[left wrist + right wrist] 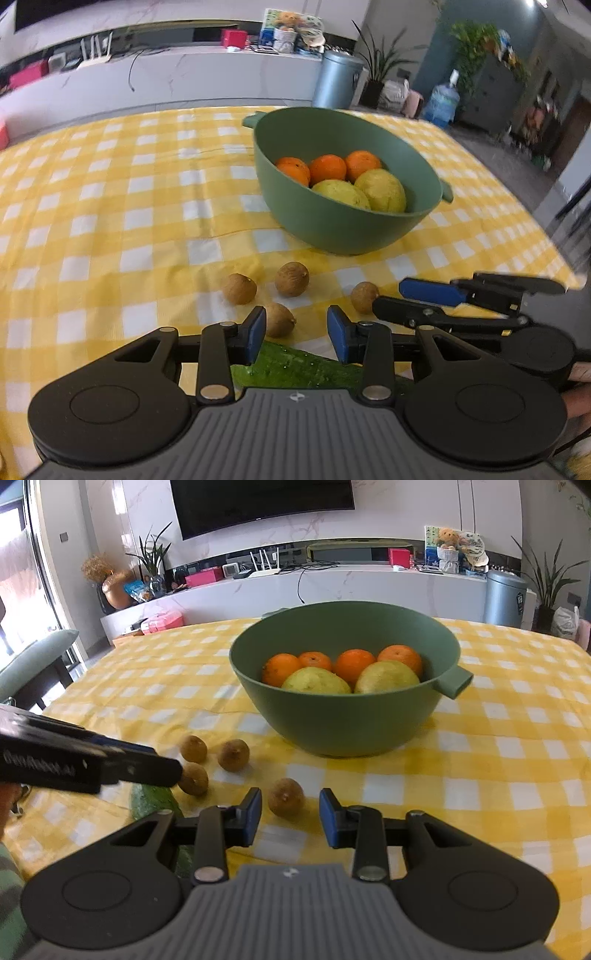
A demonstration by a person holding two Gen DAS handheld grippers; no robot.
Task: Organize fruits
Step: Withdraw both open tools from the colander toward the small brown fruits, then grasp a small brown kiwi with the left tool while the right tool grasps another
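A bowl [343,716] is sitting near the middle of the table [498,760], holding oranges [354,664] at its far side and two larger fruits [386,677] in front of them. Four small round fruits [233,754] are lying toward the table's near edge, before the bowl. A cucumber [295,365] is lying nearest that edge, behind them.

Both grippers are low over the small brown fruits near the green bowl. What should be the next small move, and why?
Probably close each gripper onto the fruit in front of it. The left gripper has one small brown fruit beside its left pad, and the right gripper has another brown fruit just ahead of its jaws; neither is pinched yet. The green bowl already holds oranges and yellow fruits.
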